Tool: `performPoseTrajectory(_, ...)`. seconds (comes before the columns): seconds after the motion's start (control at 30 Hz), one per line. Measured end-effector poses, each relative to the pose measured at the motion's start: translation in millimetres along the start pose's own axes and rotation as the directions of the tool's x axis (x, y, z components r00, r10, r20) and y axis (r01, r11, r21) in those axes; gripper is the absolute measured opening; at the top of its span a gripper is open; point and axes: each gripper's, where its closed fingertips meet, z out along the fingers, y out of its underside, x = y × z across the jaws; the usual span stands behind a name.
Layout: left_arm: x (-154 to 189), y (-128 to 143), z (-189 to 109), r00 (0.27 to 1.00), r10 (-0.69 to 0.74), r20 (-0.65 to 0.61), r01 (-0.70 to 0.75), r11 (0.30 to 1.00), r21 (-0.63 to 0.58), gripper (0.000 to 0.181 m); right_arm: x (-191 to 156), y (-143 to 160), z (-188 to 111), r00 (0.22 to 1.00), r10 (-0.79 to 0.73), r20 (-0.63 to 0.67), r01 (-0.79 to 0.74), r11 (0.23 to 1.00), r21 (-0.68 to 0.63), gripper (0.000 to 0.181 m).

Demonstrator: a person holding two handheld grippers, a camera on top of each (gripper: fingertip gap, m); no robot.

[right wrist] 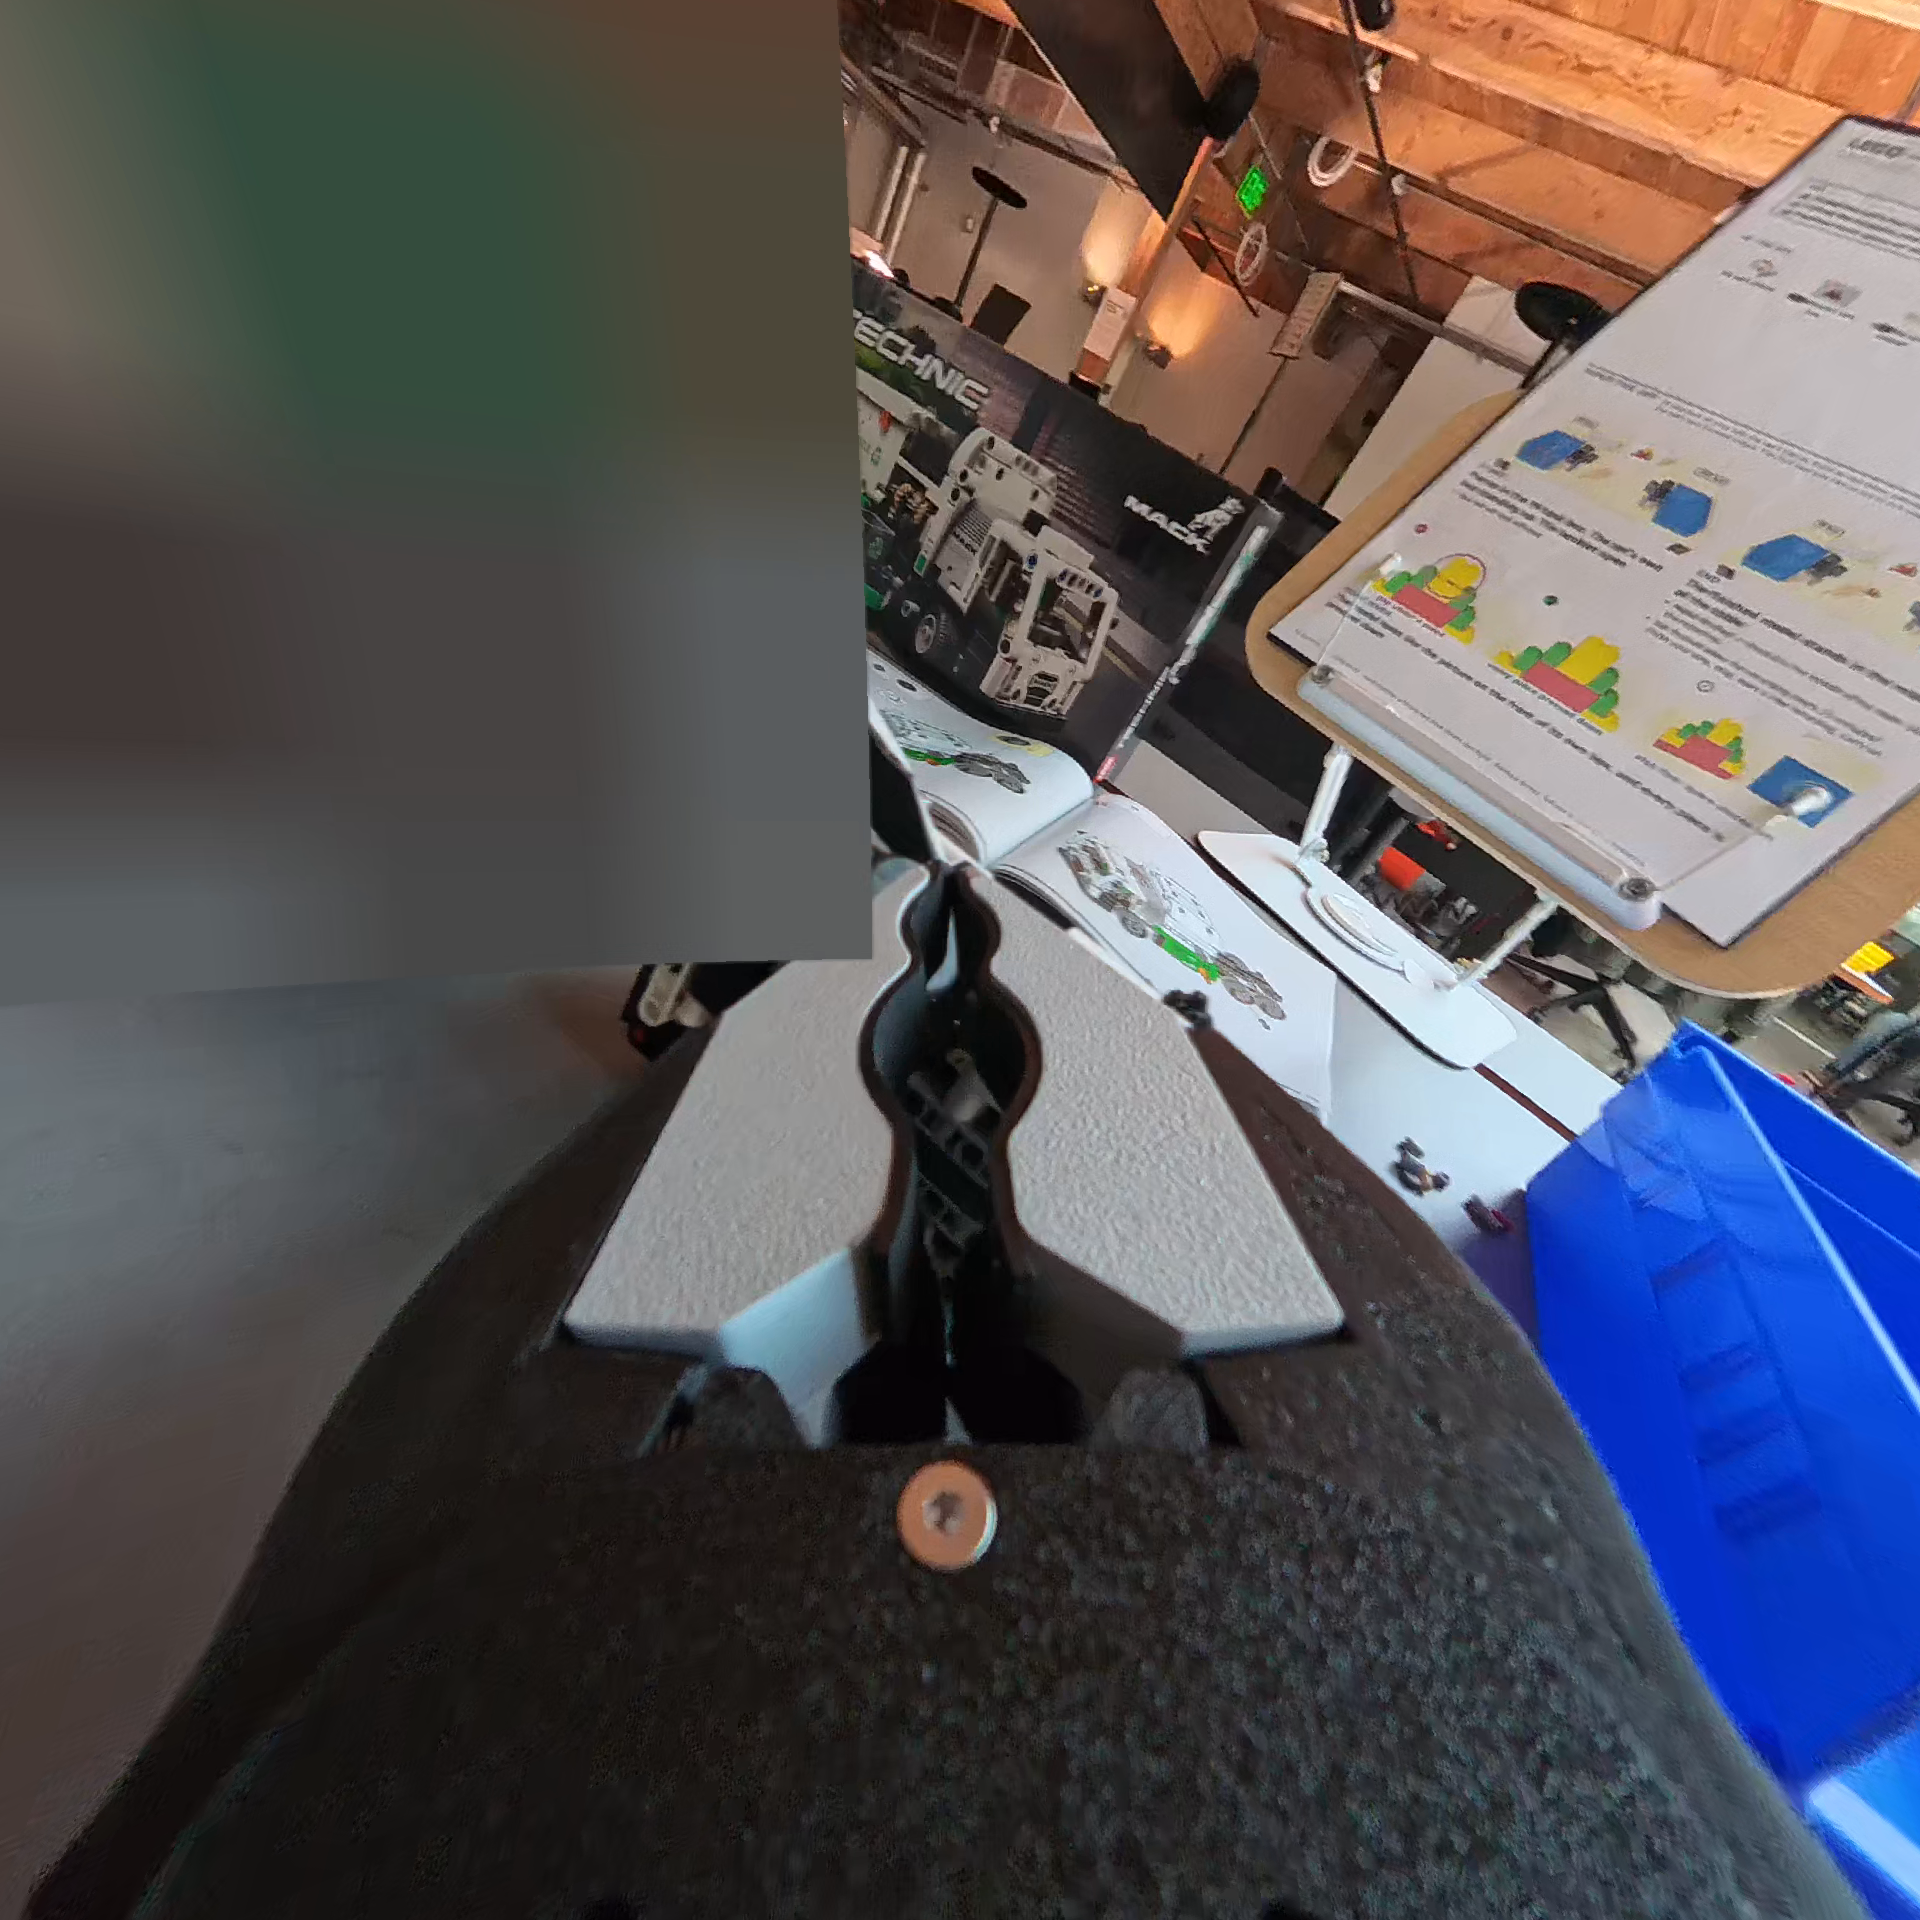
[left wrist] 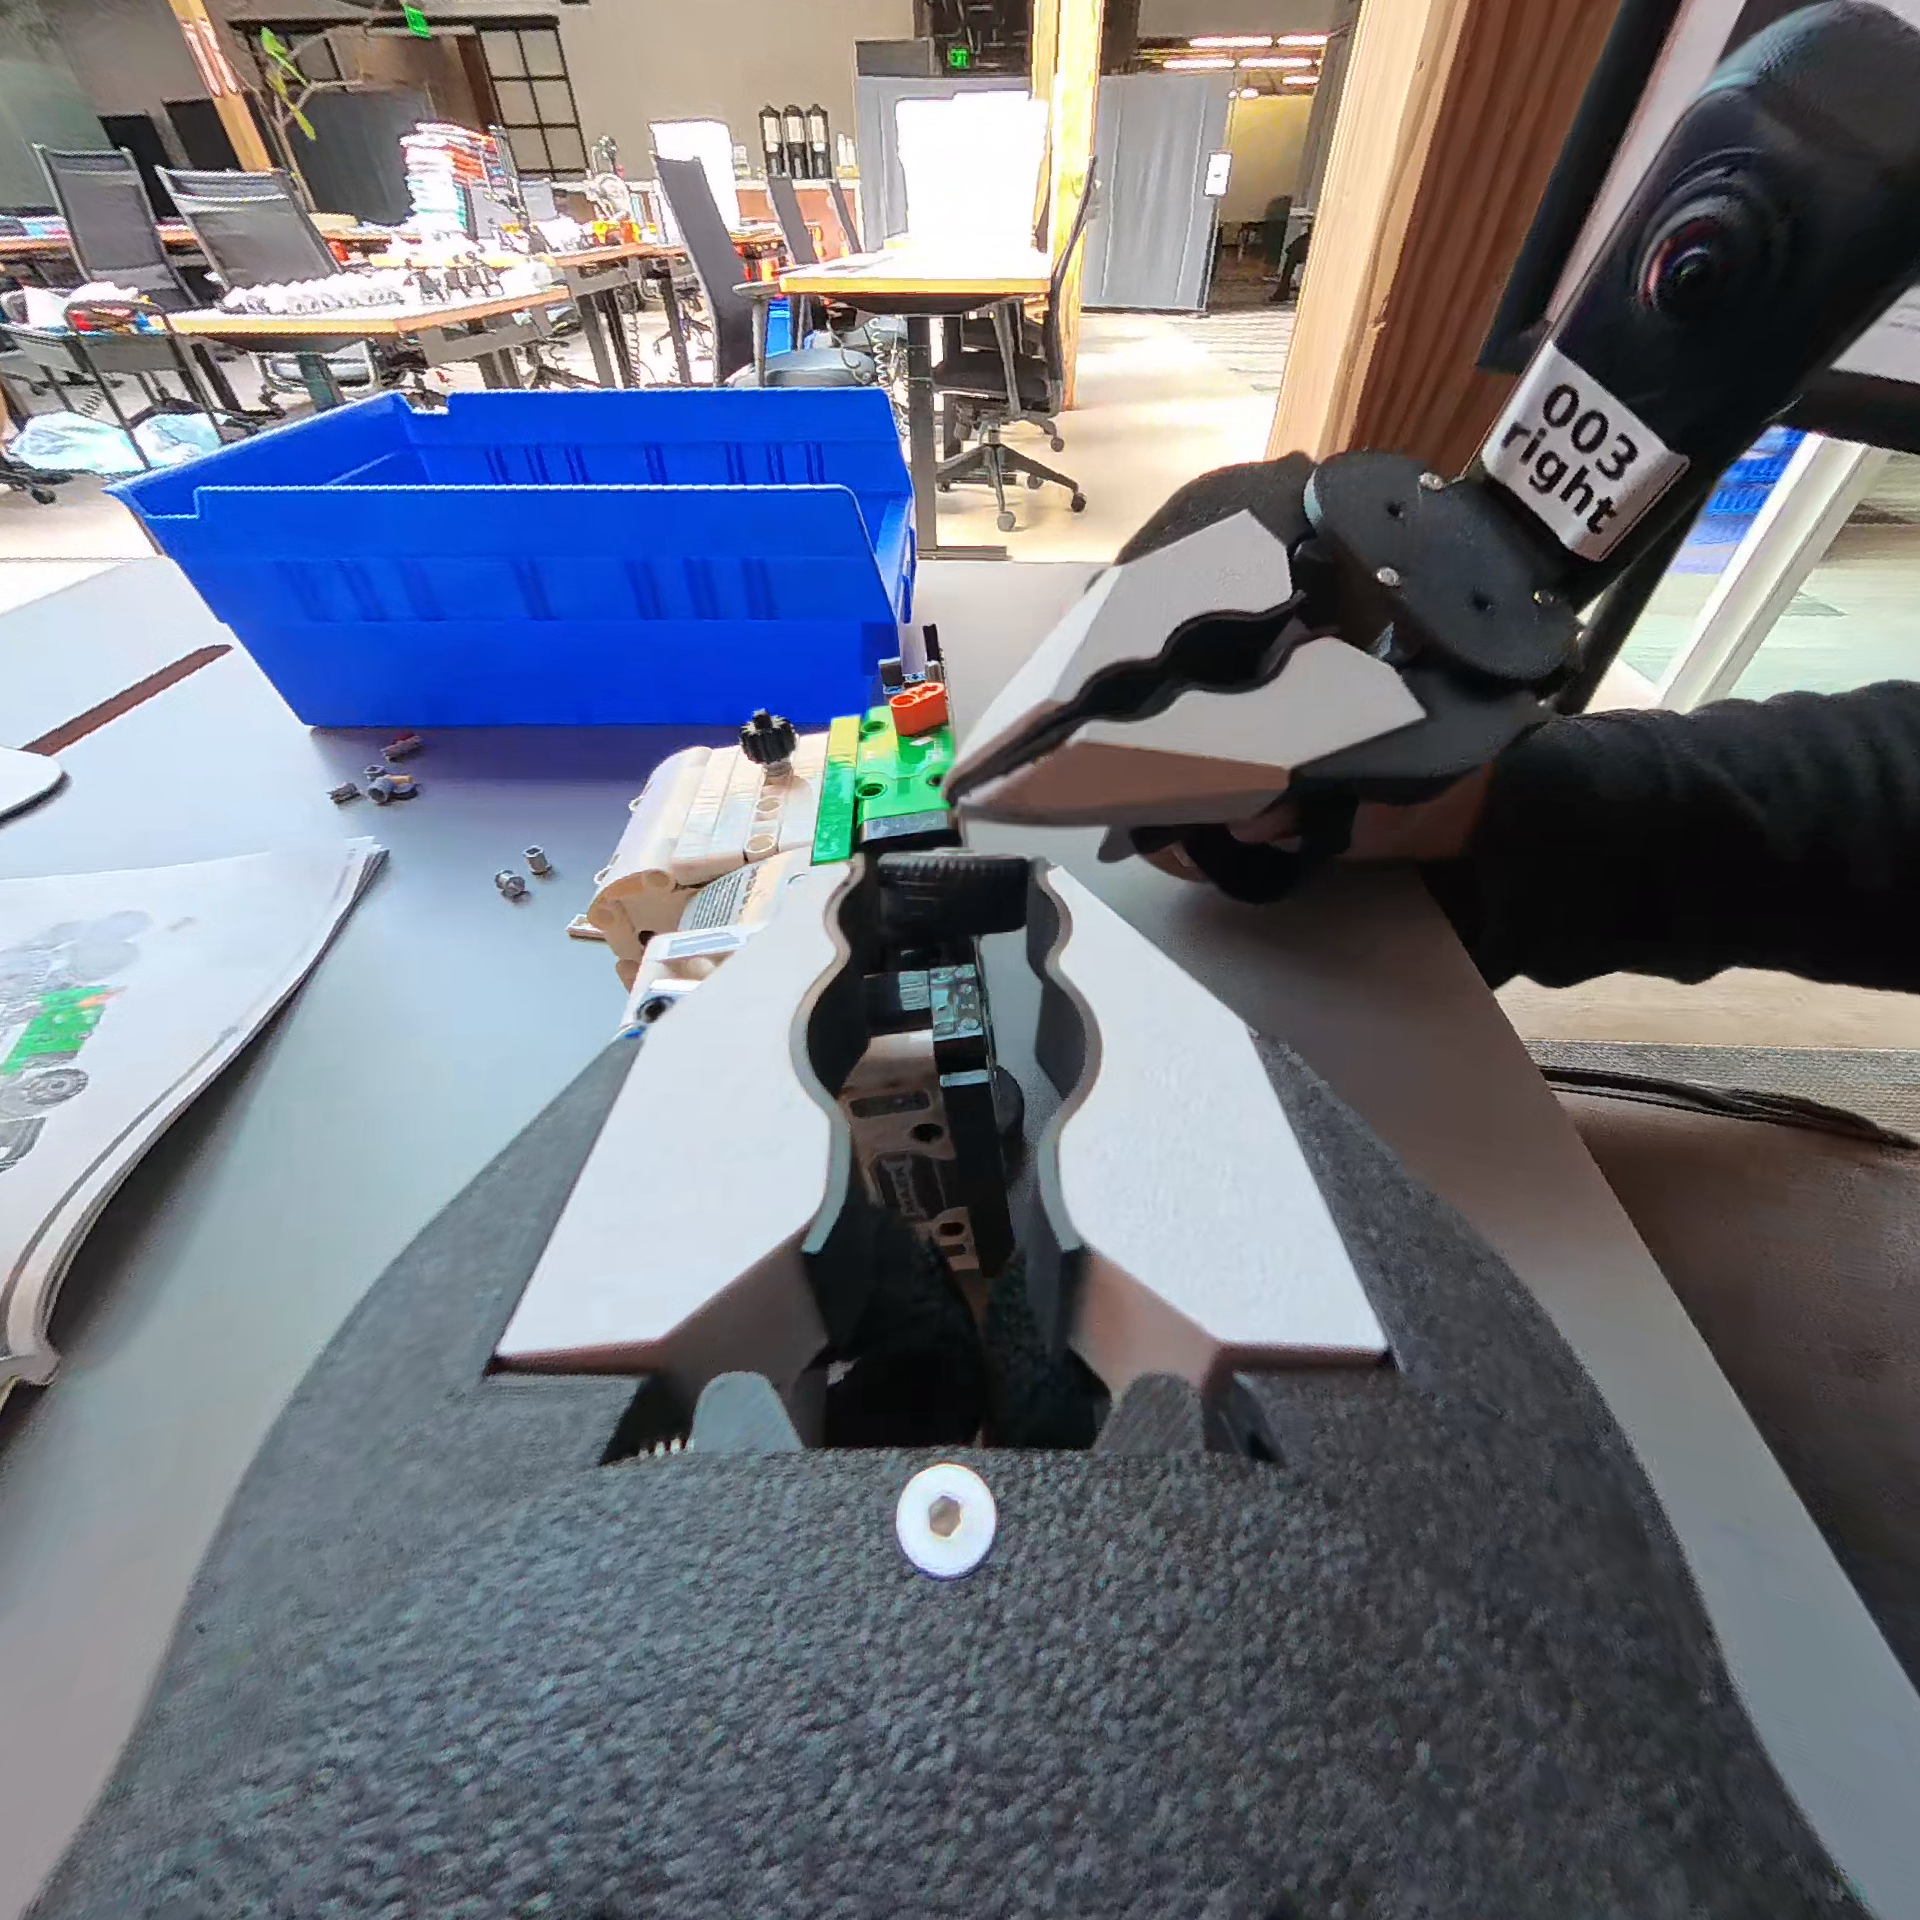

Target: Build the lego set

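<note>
The left hand-held gripper [left wrist: 940, 883] clamps the half-built lego model [left wrist: 831, 831] by its black near end, steadying it on the desk [left wrist: 416, 1039]. The right hand-held gripper [left wrist: 961, 795] comes in low from the right, nearly closed, tip at the green part (whether it pinches a piece, I cannot tell).

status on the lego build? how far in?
Partway. Done: a white, green and black sub-assembly is already joined. In hand: the left gripper clamps its black end, and the right gripper, nearly shut, has its tips at the green section. Left: loose small pins lie on the table and the instruction booklet is open, so more steps remain.
</note>
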Motion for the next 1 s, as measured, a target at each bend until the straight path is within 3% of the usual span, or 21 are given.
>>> performPoseTrajectory(0.03,0.8,0.6,0.7,1.0,-0.002,-0.009,0.002,1.0,-0.005,0.026,-8.3,0.3,1.9,0.999,-0.019,0.036,0.019,1.0,0.004,0.0)
performPoseTrajectory(0.13,-0.7,0.7,1.1,1.0,-0.005,-0.002,0.005,1.0,-0.005,0.026,-5.4,0.9,3.0,0.994,-0.11,-0.028,0.11,0.994,-0.001,0.0)
performPoseTrajectory(0.3,-9.7,-1.6,-1.1,0.998,-0.029,0.047,0.028,1.0,0.014,0.024,-2.8,-1.4,-7.9,0.993,-0.103,-0.06,0.102,0.995,-0.013,0.0)
performPoseTrajectory(0.37,-14.3,-3.4,-3.2,0.996,-0.066,0.052,0.065,0.997,0.031,0.023,-4.6,10.1,-9.3,0.989,-0.136,-0.062,0.13,0.988,-0.086,0.02)
performPoseTrajectory(0.43,-17.0,-4.5,-4.5,0.994,-0.101,0.042,0.099,0.994,0.041,0.022,-10.1,18.6,-4.0,0.975,-0.211,-0.068,0.199,0.969,-0.147,0.028)
performPoseTrajectory(0.57,-16.0,-5.3,-4.8,0.994,-0.102,0.031,0.1,0.994,0.047,0.016,-5.7,14.0,7.0,0.96,-0.253,-0.121,0.237,0.963,-0.131,0.023)
performPoseTrajectory(0.6,-14.4,-6.6,-5.4,0.995,-0.094,0.025,0.092,0.994,0.057,0.002,-4.0,11.1,8.2,0.965,-0.231,-0.125,0.218,0.97,-0.111,0.02)
performPoseTrajectory(0.77,-13.7,-7.2,-5.7,0.997,-0.073,0.038,0.07,0.996,0.062,0.0,-1.4,13.7,13.3,0.957,-0.253,-0.144,0.235,0.963,-0.132,0.017)
performPoseTrajectory(0.83,-12.9,-8.0,-6.3,0.997,-0.073,0.031,0.071,0.995,0.067,0.007,0.2,13.4,12.2,0.954,-0.256,-0.153,0.236,0.962,-0.136,0.016)
performPoseTrajectory(1.0,-26.0,-16.6,-21.7,0.997,-0.057,0.052,0.052,0.994,0.1,0.047,2.0,12.1,9.6,0.976,-0.179,-0.127,0.166,0.98,-0.106,0.014)
